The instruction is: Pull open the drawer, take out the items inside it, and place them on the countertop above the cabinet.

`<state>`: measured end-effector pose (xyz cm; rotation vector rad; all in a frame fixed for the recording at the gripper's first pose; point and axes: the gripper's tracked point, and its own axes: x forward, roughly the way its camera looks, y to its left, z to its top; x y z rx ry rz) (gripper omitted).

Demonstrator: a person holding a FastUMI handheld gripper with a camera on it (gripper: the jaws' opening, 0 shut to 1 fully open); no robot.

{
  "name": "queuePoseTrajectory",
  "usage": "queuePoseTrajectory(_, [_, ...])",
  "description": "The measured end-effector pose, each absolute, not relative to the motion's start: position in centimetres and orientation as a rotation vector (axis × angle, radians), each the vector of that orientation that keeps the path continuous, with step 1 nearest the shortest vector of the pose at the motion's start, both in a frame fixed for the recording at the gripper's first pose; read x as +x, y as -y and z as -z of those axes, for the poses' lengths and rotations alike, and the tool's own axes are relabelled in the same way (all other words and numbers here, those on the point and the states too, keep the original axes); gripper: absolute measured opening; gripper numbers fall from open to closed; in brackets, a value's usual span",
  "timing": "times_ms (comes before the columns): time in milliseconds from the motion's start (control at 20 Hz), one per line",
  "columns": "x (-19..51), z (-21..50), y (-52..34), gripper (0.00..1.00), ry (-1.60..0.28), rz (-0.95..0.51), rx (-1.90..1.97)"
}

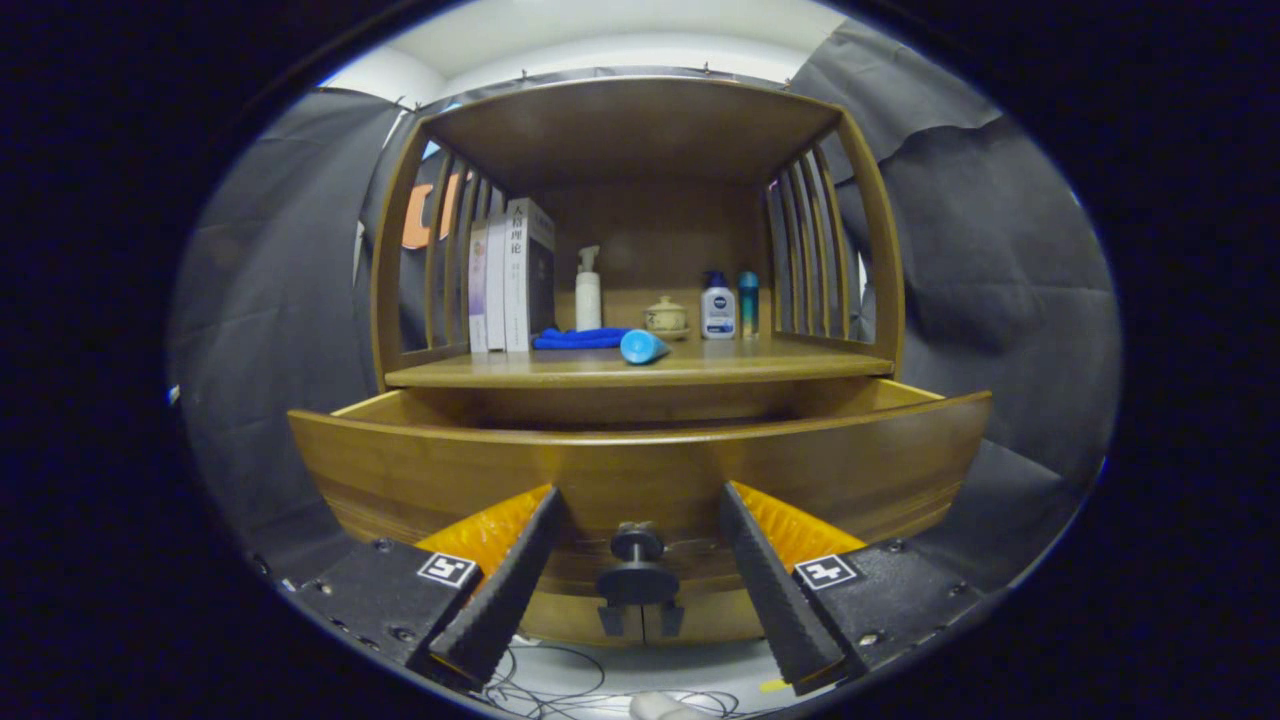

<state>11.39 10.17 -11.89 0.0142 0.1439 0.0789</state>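
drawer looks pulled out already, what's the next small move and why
Probably lift the gripper above the drawer front and tip it down to look inside. The drawer stands out from under the shelf, the fingers are open either side of the knob, and the drawer's front wall hides whatever is inside.

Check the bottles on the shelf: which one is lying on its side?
The light-blue bottle beside the blue cloth. The white pump bottle, white-and-blue bottle and teal bottle stand upright. The gripper fingers are open around the drawer knob.
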Motion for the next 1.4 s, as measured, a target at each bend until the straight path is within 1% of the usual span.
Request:
queuePoseTrajectory(1050, [22.3, 11.4, -11.3, 1.00, -0.156, -0.064, 0.010])
queuePoseTrajectory(1400, [22.1, 11.4, -11.6, 1.00, -0.149, -0.061, -0.022])
